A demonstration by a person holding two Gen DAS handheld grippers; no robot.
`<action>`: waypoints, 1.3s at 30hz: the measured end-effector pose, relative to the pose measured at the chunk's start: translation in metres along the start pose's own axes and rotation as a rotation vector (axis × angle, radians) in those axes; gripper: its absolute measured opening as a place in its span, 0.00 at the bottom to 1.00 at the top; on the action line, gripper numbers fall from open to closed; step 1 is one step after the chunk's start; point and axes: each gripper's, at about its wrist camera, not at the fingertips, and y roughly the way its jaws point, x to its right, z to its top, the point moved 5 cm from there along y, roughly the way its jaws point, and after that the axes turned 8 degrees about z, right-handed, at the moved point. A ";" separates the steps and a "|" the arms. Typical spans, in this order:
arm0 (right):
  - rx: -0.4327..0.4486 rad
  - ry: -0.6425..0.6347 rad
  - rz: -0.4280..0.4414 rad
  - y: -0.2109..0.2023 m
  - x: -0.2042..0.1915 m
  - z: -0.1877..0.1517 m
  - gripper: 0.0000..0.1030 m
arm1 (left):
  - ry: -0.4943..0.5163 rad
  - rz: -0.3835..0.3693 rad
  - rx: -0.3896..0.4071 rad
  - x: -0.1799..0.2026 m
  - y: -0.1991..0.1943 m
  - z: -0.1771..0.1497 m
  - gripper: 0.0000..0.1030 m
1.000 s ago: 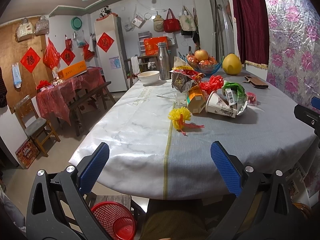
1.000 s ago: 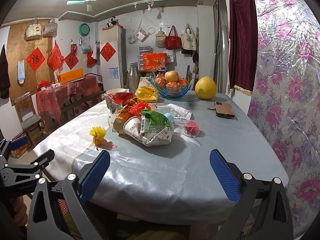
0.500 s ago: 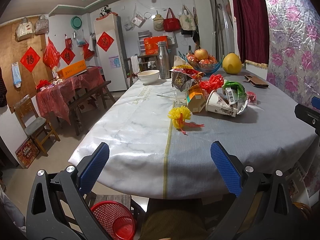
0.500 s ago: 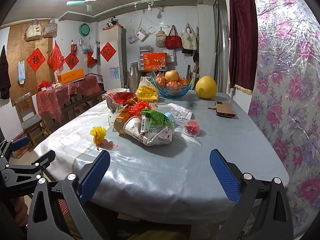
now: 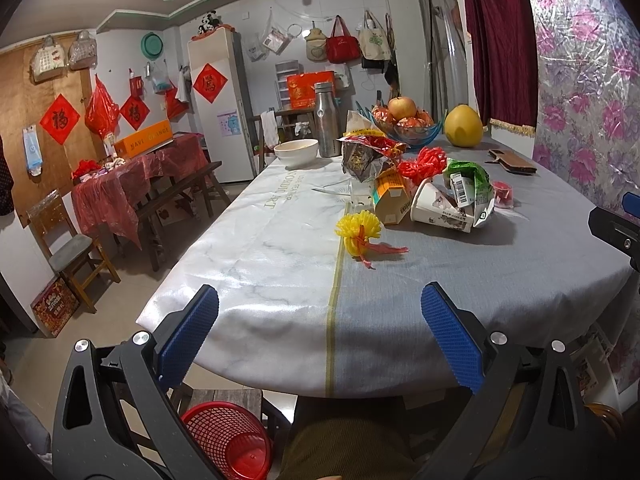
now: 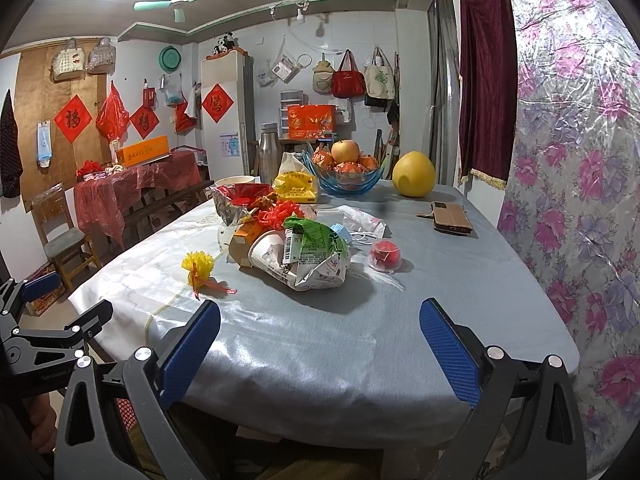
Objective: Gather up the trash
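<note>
left gripper (image 5: 318,334), right gripper (image 6: 320,338): jaws held wide apart, empty | wrapper (image 6: 316,246): judged light, crinkly, slippery; best pinched at a fold | bin (image 5: 228,434): seen under table

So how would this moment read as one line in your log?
phase: start | left gripper: open, empty | right gripper: open, empty | trash pile: untouched on table | bin: under table

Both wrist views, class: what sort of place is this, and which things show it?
Probably a home dining room: a cloth-covered table with a fruit bowl, a white fridge, and bags hung on the wall.
</note>
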 end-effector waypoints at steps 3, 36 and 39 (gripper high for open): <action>0.001 -0.001 0.000 -0.001 -0.001 -0.001 0.95 | -0.001 0.001 -0.001 -0.001 0.000 0.000 0.94; -0.147 0.049 -0.012 0.059 0.046 -0.030 0.95 | -0.039 -0.086 -0.157 -0.013 0.064 -0.017 0.94; -0.162 0.031 -0.019 0.069 0.053 -0.030 0.95 | -0.039 -0.129 -0.177 -0.003 0.085 -0.006 0.94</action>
